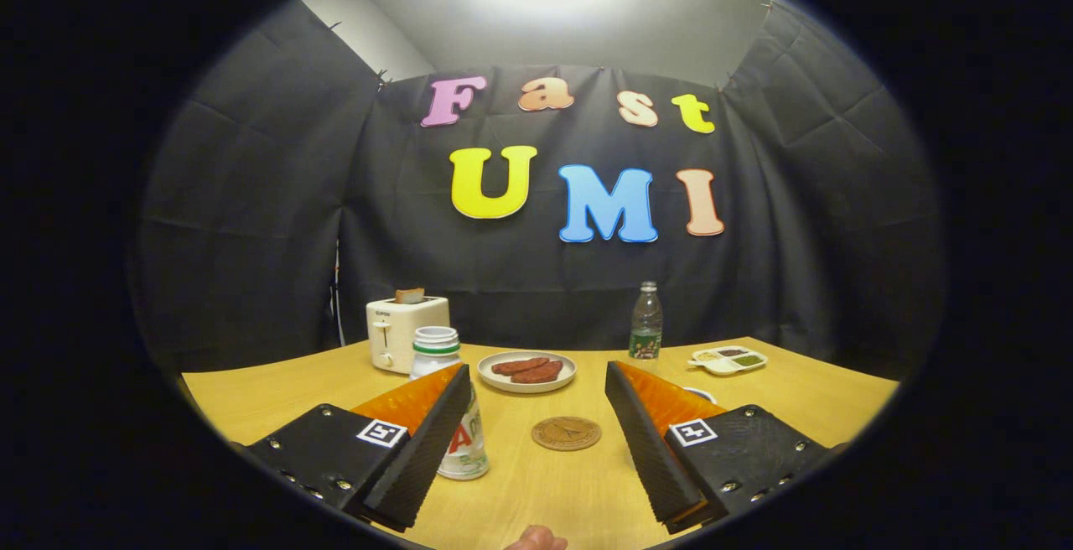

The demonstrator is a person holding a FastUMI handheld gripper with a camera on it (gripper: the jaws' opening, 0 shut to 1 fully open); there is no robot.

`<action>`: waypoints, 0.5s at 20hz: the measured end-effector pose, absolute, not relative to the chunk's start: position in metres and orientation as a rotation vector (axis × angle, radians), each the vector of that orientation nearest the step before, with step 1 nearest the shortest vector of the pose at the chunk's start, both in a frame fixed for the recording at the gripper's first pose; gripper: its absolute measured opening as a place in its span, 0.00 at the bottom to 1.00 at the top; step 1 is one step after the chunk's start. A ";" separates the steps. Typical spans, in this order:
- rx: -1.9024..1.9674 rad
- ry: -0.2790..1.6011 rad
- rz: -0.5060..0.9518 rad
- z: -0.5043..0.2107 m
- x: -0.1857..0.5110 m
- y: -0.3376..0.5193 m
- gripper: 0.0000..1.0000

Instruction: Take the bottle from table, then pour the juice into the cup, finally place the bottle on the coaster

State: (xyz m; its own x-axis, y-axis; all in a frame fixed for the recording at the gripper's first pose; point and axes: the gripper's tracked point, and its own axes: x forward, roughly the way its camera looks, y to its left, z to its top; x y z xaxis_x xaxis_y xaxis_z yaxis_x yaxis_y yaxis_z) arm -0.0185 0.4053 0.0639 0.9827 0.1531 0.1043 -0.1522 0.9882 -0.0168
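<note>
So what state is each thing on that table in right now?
Gripper: open, holding nothing.
Juice bottle: upright, lid off, partly behind the left finger.
Water bottle: upright, capped.
Toaster: bread sticking up.
Plate: holding brown patties.
Coaster: bare.
Sauce tray: compartments filled.

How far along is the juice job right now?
Nothing looks done yet. The bottle stands on the table, partly behind one finger, not gripped. The gripper is open, with the bare coaster between its fingers. Left: grasp, pour into the cup peeking behind the other finger, then set the bottle on the coaster.
</note>
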 end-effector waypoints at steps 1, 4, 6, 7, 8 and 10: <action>-0.010 -0.098 0.167 0.057 -0.015 0.417 0.98; -0.007 -0.100 0.201 0.044 -0.005 0.442 0.98; -0.003 -0.089 0.240 0.035 0.001 0.456 0.98; -0.009 -0.089 0.252 0.033 0.004 0.461 0.98; -0.015 -0.094 0.255 0.032 0.007 0.463 0.98; -0.014 -0.089 0.270 0.027 0.017 0.473 0.98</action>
State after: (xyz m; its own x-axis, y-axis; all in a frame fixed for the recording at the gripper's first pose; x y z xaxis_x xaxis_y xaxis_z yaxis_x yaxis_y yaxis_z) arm 0.0170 0.4733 0.0268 0.9599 0.2665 0.0863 -0.2653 0.9638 -0.0259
